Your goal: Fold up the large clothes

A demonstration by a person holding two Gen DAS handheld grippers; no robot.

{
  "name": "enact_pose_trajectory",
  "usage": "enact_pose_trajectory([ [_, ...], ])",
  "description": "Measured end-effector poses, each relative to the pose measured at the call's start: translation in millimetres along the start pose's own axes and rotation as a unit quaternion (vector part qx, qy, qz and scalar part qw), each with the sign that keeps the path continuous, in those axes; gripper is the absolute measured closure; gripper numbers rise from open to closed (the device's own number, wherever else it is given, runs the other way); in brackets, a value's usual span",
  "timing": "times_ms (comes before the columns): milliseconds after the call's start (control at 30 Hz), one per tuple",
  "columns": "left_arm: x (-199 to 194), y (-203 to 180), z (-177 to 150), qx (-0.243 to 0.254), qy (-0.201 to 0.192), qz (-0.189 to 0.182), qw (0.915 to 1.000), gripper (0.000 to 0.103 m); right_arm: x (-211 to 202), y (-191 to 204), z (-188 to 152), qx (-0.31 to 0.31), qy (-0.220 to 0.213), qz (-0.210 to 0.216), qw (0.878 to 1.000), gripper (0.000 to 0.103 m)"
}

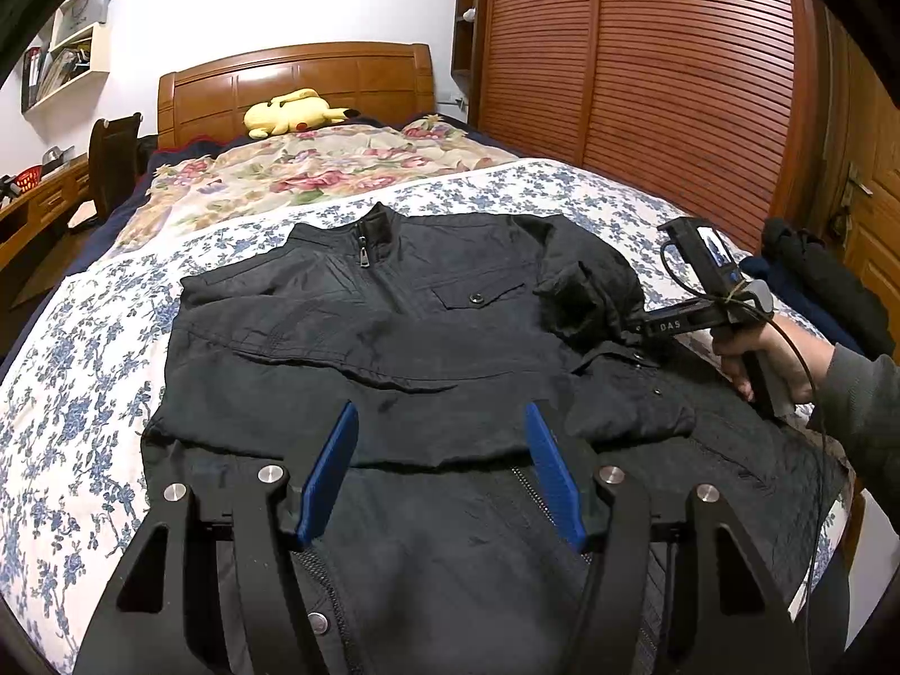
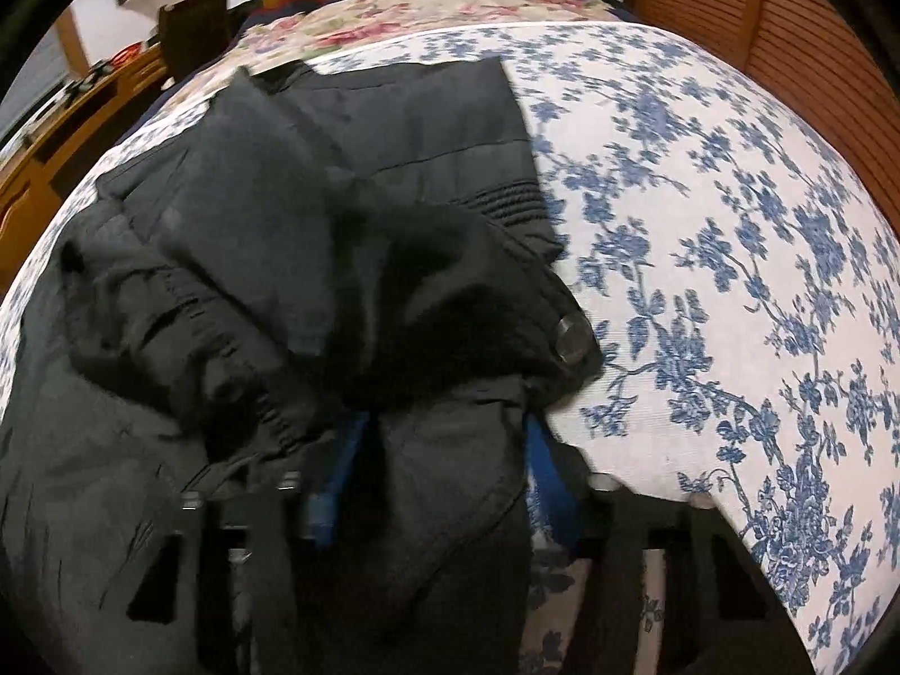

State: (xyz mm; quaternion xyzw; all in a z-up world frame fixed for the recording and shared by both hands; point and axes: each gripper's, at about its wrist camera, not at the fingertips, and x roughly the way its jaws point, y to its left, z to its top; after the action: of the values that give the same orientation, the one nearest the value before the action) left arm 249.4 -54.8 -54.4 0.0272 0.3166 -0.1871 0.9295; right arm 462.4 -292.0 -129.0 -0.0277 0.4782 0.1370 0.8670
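Black jacket (image 1: 394,337) on bed (image 1: 84,349); left tool (image 1: 441,422) released above hem, right tool (image 2: 444,427) grasping the sleeve (image 2: 450,292)

A yellow plush toy (image 1: 292,112) lies at the top centre against a wooden headboard (image 1: 298,79), above a rose-patterned quilt (image 1: 315,169) and a blue-and-white floral bedsheet (image 1: 84,349). Louvred wooden wardrobe doors (image 1: 647,67) fill the upper right; white wall shelves (image 1: 67,56) hang at upper left, over a wooden desk (image 1: 39,197).
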Motion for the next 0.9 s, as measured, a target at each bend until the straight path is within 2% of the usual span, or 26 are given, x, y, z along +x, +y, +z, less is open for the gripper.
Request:
enact_pose_trajectory([
  [100,-2,1,0,0.000,-0.002,0.000,1.0000,0.040,-9,9,-4,-0.031,-0.005,-0.020,0.999,0.075],
  [267,-11,6,-1,0.000,-0.011,-0.001,0.9999,0.040,-50,19,1,-0.059,-0.068,-0.051,0.995,0.088],
  [467,-26,19,-4,-0.003,-0.021,0.004,0.9998,0.040,-111,54,10,-0.107,-0.151,-0.064,0.981,0.089],
  [767,-46,38,-6,-0.019,-0.038,0.013,0.9990,0.040,-181,136,2,-0.187,-0.235,-0.021,0.953,0.090],
  [900,-52,46,-8,-0.023,-0.043,0.018,0.9987,0.040,-207,158,-7,-0.220,-0.262,-0.003,0.940,0.091],
])
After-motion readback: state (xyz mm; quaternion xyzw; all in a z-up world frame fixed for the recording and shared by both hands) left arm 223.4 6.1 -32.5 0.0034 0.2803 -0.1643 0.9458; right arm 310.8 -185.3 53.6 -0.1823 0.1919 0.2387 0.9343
